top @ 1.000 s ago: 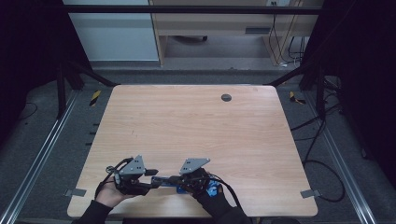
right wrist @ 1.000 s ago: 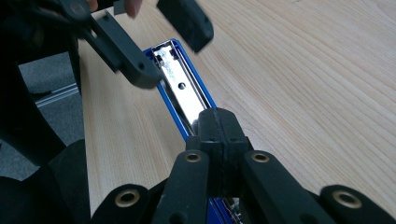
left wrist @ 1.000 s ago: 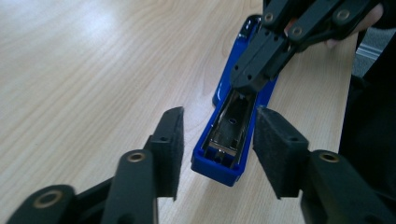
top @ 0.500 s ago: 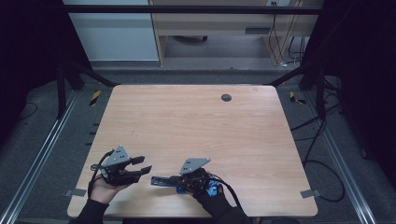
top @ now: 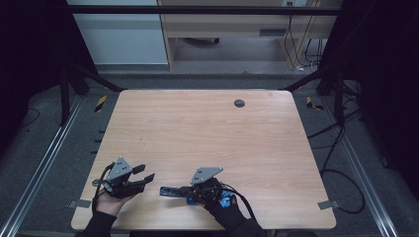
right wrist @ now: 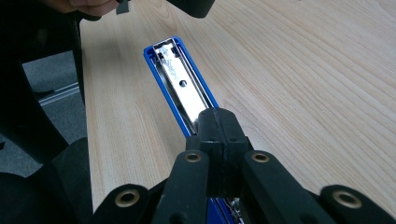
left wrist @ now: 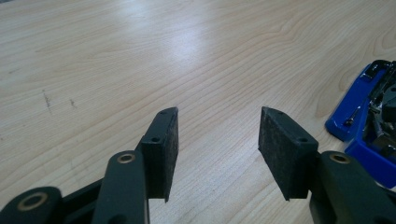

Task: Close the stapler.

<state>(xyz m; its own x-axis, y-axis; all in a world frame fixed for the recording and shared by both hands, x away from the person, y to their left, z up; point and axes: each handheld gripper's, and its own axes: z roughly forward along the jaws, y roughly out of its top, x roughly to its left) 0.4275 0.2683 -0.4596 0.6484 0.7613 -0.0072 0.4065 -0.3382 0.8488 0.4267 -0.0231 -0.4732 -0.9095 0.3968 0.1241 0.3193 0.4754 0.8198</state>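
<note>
A blue stapler [top: 170, 191], swung open so its metal channel shows, lies near the front edge of the wooden table [top: 207, 133]. My right gripper [top: 186, 189] points left along it. In the right gripper view its jaws [right wrist: 217, 116] are shut together right over the stapler [right wrist: 180, 79]. Whether the pads pinch a part of it I cannot tell. My left gripper [top: 146, 172] sits to the stapler's left, apart from it. Its jaws [left wrist: 217, 126] have just been opening and hold nothing, with the stapler [left wrist: 359, 116] off to one side.
A dark round grommet [top: 239, 103] sits near the table's far edge. The front edge is close behind both hands. Metal rails [top: 44, 163] run along the floor on the left, and cables [top: 341, 148] trail on the right.
My left gripper has drawn away leftward from the stapler, where it met the right gripper, and its jaws stand wider. The right gripper and stapler have not moved.
</note>
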